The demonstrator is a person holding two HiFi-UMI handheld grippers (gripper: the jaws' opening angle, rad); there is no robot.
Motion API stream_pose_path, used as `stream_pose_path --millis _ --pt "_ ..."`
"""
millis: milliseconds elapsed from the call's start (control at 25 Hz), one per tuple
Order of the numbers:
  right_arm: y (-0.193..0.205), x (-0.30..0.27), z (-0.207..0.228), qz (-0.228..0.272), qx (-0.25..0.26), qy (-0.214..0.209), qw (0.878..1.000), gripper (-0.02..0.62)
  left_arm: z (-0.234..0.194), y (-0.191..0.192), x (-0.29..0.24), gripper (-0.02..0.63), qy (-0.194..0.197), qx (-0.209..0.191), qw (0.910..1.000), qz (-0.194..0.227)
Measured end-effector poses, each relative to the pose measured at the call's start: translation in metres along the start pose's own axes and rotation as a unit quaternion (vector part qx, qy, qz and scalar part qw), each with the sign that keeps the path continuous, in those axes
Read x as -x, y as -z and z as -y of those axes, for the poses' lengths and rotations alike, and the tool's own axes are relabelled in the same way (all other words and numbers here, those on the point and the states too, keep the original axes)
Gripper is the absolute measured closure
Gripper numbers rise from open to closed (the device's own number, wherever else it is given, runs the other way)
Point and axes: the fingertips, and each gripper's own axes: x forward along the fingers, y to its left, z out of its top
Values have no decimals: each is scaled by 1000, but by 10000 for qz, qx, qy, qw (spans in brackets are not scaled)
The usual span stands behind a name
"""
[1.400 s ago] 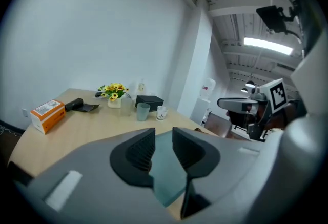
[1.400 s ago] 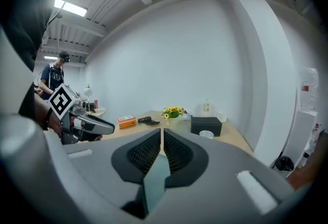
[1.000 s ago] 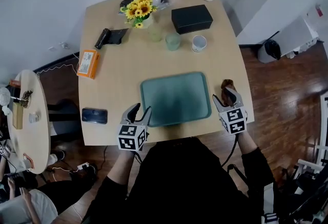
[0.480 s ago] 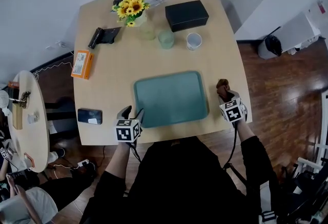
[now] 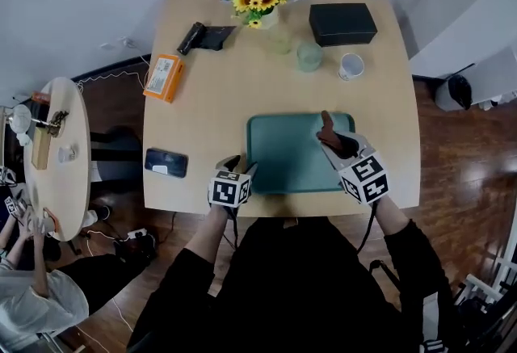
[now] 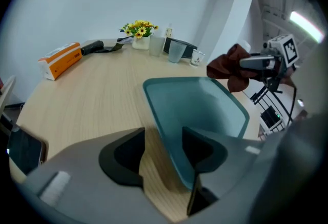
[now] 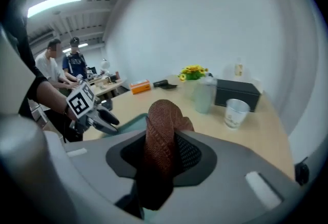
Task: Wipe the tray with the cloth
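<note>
Now right tool (image 5: 331, 138), jaws just closing, grips cloth (image 7: 160, 130) over tray's (image 5: 287, 161) right end; tray extends leftward. Left tool (image 6: 163, 146), wide though just narrowing, straddles tray's near-left rim.

Right gripper (image 7: 163, 152) jaws just closing, clamped on brown cloth (image 7: 163, 118), teal tray (image 7: 129, 123) edge behind, left gripper (image 7: 106, 119) beyond

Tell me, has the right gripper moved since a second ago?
Yes: the right gripper, jaws just closing further on the cloth, went from beside the tray to over it.
</note>
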Motion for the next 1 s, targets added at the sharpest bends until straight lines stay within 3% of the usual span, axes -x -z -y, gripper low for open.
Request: stream_pose_path --millis 160,240,360,480,640,800,1000 --pt "-24 -69 -75 -240 237 -749 9966 479 -1 6 -5 551 45 -215 9997 -51" --pt "-28 -106 -100 -398 407 -860 9947 479 -1 6 -6 569 70 -238 9997 -34" --pt "-28 -158 -113 -764 826 -552 9921 479 -2 6 -6 571 29 -287 9996 -60" --pt "-7 -192 -102 -1335 1026 -44 9857 477 -1 5 -8 569 -7 -479 9988 -119" --pt "0 -196 -83 -1469 994 288 9837 476 -3 5 -10 568 15 -517 9984 -238" --pt "17 -165 -40 -1524 728 663 9834 476 -4 1 -10 568 -34 -589 9981 -204" --pt "60 -99 47 -1664 62 1364 9766 474 -7 10 -7 569 -186 -402 9984 -340"
